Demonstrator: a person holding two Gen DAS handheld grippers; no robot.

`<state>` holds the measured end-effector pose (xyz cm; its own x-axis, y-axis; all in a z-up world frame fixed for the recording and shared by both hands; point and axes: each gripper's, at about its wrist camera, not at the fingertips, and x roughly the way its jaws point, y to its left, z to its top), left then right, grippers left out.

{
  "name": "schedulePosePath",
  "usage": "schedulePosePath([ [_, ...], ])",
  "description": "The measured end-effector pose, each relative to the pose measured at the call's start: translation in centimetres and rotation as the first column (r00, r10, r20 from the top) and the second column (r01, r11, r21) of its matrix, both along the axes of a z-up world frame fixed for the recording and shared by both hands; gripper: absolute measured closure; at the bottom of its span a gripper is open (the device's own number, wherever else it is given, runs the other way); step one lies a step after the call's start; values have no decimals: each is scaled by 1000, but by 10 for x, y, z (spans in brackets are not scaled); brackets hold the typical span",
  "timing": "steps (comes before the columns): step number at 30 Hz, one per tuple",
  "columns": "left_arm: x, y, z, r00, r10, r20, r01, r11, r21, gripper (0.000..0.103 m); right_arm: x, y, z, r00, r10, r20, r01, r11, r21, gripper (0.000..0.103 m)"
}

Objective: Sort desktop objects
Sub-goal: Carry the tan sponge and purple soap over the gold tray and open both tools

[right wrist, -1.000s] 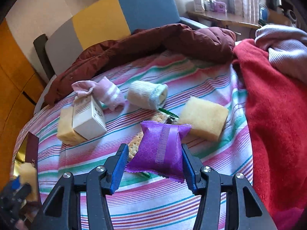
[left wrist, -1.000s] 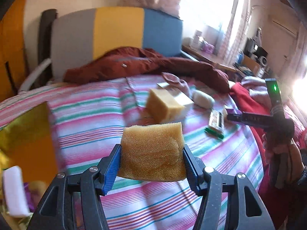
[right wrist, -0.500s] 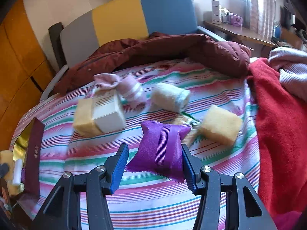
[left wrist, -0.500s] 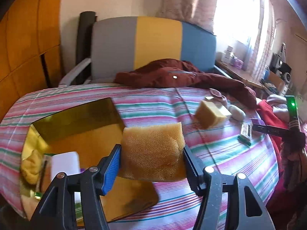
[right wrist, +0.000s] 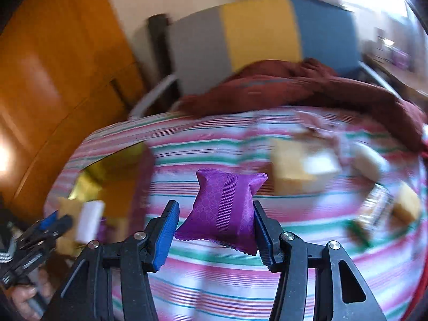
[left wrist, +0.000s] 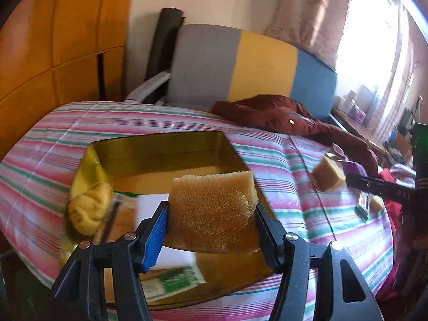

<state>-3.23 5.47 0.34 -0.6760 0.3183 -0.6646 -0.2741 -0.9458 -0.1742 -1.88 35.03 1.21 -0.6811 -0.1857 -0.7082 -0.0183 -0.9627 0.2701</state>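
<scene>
My left gripper [left wrist: 211, 223] is shut on a yellow-brown sponge [left wrist: 214, 206] and holds it over the open gold box [left wrist: 160, 149]. The box holds a yellow cloth ball [left wrist: 89, 211], a white block [left wrist: 149, 204] and a green-printed packet [left wrist: 171, 281]. My right gripper [right wrist: 214, 227] is shut on a purple sachet [right wrist: 224, 208] above the striped cloth [right wrist: 214, 281]. The gold box [right wrist: 107, 171] lies to its left in the blurred right wrist view. The left gripper [right wrist: 34, 235] shows there at the lower left.
On the striped cloth to the right lie another sponge with a small carton [left wrist: 327, 174], a cracker pack [left wrist: 363, 203] and rolled socks [right wrist: 369, 160]. A dark red jacket [left wrist: 281, 117] lies at the back. A striped chair [left wrist: 240, 64] stands behind. An orange wardrobe [left wrist: 53, 53] is on the left.
Both grippers have swung left toward the gold box. The left gripper with the sponge now hangs over the box. The right view has turned left and blurred.
</scene>
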Motion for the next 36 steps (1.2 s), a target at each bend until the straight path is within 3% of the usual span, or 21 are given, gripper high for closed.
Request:
schedulePosePath([
  [6,-20,-50,0,995,101,10,-101,995,16,41,-24,-94,2,980,197,-9,-197,980,-20,49],
  [13,-51,-94,-4,983,182,31,-182,983,8,41,-49,-167,-4,950,311,8,-311,950,-40,49],
  [25,-100,-109,-14,979,188,75,-187,982,-16,40,-89,-221,-18,931,361,54,-359,933,-30,48],
  [36,-126,-117,-28,972,204,113,-203,979,-22,35,-114,-242,-27,929,360,81,-360,933,-16,48],
])
